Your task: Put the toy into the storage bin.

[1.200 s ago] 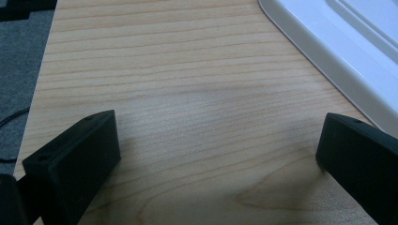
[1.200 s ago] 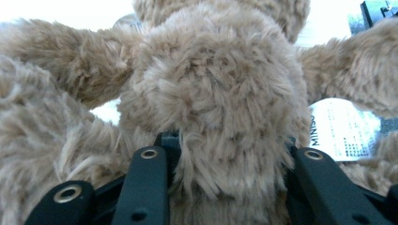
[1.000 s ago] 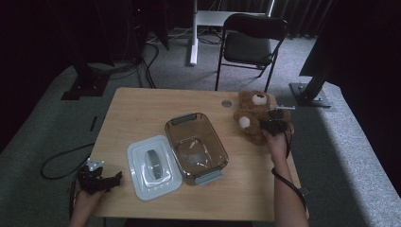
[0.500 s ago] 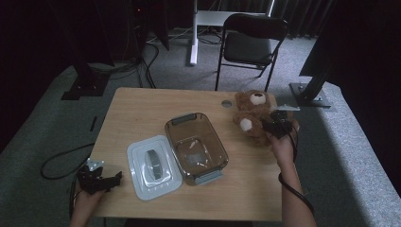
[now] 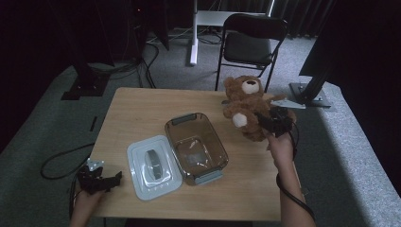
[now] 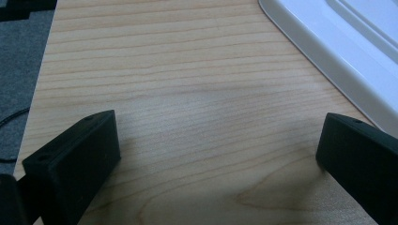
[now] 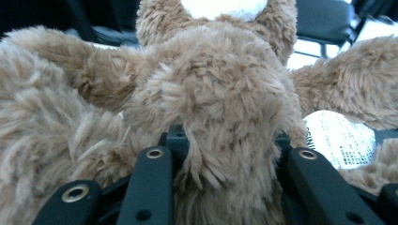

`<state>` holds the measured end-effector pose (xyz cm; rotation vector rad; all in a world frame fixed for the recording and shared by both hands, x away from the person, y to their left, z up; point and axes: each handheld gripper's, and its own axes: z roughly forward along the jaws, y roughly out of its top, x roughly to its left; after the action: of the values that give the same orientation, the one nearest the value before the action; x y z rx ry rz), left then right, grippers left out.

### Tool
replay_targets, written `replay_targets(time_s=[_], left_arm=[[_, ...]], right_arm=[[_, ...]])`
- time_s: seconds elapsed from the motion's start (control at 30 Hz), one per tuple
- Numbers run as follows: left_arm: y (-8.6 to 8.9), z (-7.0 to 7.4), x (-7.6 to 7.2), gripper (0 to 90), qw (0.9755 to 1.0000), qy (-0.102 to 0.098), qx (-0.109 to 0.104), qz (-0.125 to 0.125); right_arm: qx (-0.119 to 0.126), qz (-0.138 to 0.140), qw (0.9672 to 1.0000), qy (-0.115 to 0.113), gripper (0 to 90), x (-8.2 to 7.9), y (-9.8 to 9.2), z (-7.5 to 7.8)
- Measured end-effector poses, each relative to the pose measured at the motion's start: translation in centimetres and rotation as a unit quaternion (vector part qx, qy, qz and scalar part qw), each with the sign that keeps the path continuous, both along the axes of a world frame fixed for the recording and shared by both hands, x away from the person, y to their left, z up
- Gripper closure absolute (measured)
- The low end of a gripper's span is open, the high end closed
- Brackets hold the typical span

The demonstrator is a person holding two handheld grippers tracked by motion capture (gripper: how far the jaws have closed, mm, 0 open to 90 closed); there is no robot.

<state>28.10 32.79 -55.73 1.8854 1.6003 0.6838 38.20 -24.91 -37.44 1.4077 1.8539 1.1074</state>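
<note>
Above the far right corner of the tabletop (image 5: 142, 113), my right tongs (image 5: 273, 124) are clamped on the teddy bear (image 5: 246, 106), plush bulging between the jaws, and the bear hangs clear of the wood. Picking it up looks done. What's left, I judge, is carrying it to the open clear container (image 5: 196, 146), lowering it in, then fitting the white lid (image 5: 153, 166) lying beside it. My left tongs (image 5: 101, 179) rest near the lid, jaws spread wide, holding nothing.
</note>
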Motion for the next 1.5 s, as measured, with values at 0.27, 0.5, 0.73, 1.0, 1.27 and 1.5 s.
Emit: replay_targets(time_s=[0.27, 0.5, 0.73, 1.0, 1.27, 1.5], left_arm=[[0.0, 0.0, 0.0, 0.6, 1.0, 0.0, 0.001, -0.001], [0.0, 0.0, 0.0, 0.5, 1.0, 0.0, 0.001, -0.001], [0.0, 0.0, 0.0, 0.6, 1.0, 0.0, 0.001, -0.001], [0.0, 0.0, 0.0, 0.6, 1.0, 0.0, 0.001, -0.001], [0.0, 0.0, 0.0, 0.6, 1.0, 0.0, 0.001, -0.001], [0.0, 0.0, 0.0, 0.6, 1.0, 0.0, 0.001, 0.0]], right_arm=[[0.017, 0.044, 0.9985, -0.027, 65.2, -2.5, 3.0, 2.4], [0.026, 0.092, 0.9944, -0.046, 65.1, -4.6, 6.1, 3.6], [0.018, 0.14, 0.9883, -0.058, 64.9, -6.4, 9.6, 3.9], [0.023, 0.176, 0.9829, -0.048, 64.8, -7.5, 12.5, 2.4], [0.002, 0.185, 0.9827, -0.005, 64.7, -6.6, 15.1, -1.4], [-0.011, 0.192, 0.981, 0.027, 63.9, -6.5, 15.2, -4.6]])
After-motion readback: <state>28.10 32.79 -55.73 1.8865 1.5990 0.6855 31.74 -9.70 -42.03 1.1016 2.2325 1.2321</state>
